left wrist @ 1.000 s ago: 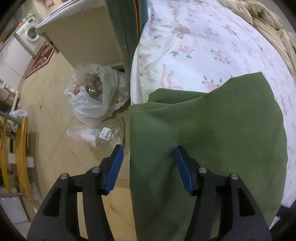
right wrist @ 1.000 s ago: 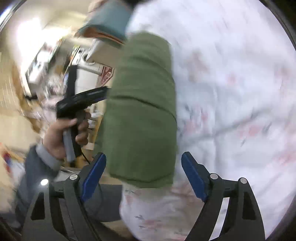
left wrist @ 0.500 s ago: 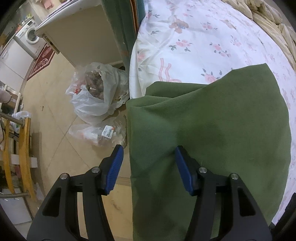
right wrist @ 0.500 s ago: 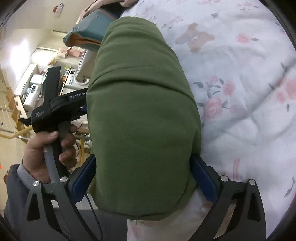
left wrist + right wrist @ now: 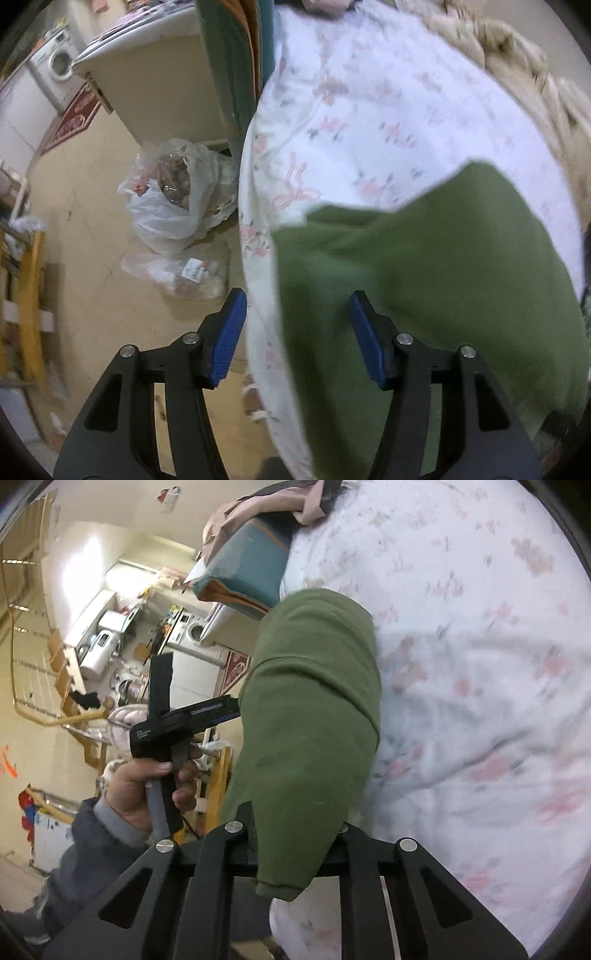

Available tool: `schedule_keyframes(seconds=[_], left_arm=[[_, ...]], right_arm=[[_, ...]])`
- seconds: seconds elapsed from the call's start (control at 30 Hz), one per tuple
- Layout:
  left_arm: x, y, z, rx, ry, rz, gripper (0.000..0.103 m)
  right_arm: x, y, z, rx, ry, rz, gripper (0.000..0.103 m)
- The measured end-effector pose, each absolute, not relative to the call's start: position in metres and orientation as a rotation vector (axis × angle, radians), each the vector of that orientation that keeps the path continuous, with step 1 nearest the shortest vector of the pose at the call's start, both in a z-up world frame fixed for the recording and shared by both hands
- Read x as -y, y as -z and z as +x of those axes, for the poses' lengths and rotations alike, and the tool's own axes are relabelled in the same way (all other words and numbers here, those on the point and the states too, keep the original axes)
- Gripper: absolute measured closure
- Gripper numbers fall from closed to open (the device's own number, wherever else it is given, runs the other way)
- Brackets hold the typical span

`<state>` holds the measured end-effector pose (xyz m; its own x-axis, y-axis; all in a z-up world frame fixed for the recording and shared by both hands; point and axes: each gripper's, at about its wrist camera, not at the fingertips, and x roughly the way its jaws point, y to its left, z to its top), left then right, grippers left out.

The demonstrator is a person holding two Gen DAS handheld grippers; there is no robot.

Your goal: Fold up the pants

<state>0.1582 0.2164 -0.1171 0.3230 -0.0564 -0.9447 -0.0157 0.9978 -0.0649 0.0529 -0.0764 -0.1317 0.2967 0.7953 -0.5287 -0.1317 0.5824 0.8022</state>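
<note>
Far on the left stands a washing machine (image 5: 55, 66) with a red rug (image 5: 72, 120) on the tan floor (image 5: 92, 221) in front of it. Next comes a cream cabinet (image 5: 162, 92). Below it a white plastic bag (image 5: 177, 195) full of stuff sits on the floor, and a flat clear packet (image 5: 184, 271) lies just beside it. A yellow wooden frame (image 5: 31, 295) stands at the left edge. To the right is the bed (image 5: 369, 110), covered by a white sheet with pink flowers, and a beige blanket (image 5: 517, 59) is bunched up along its far side. A teal cushion (image 5: 251, 568) stands at the end of the bed. The green pants (image 5: 443, 277) lie folded near the edge of the bed, with some cloth hanging over the side. The left gripper (image 5: 295, 328) points steeply down over that edge. Its blue pads (image 5: 229, 332) stand about half open, one over the floor and one over the pants, and they do not squeeze anything. The person's left hand (image 5: 147, 786), in a grey sleeve (image 5: 92, 849), holds its handle. On the right side, the right gripper (image 5: 295, 834) tilts down toward the bed. Its jaws are closing, and the near end of the green pants is pinched between them, with the cloth bunching up and rising off the sheet.
</note>
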Motion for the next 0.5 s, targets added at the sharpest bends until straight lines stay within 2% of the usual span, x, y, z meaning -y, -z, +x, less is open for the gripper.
schedule_keyframes(seconds=[0.13,0.27,0.43,0.47,0.5], left_arm=[[-0.203,0.094,0.154,-1.16,0.035,-0.075,0.049],[-0.18,0.081,0.157,-1.099,0.064,-0.079,0.049],[-0.131,0.079,0.163,-1.118,0.203,-0.05,0.047],[-0.116,0.08,0.166,-1.129,0.247,-0.035,0.04],[-0.103,0.081,0.169,-1.139,0.287,-0.017,0.034]], right_arm=[[0.139,0.107,0.063,-1.062,-0.708,0.609,0.089],[0.207,0.113,0.089,-1.141,-0.655,0.504,0.088],[0.264,0.169,0.097,-1.273,-0.573,0.577,0.076],[0.264,0.179,0.092,-1.285,-0.552,0.584,0.074],[0.267,0.185,0.085,-1.286,-0.538,0.592,0.066]])
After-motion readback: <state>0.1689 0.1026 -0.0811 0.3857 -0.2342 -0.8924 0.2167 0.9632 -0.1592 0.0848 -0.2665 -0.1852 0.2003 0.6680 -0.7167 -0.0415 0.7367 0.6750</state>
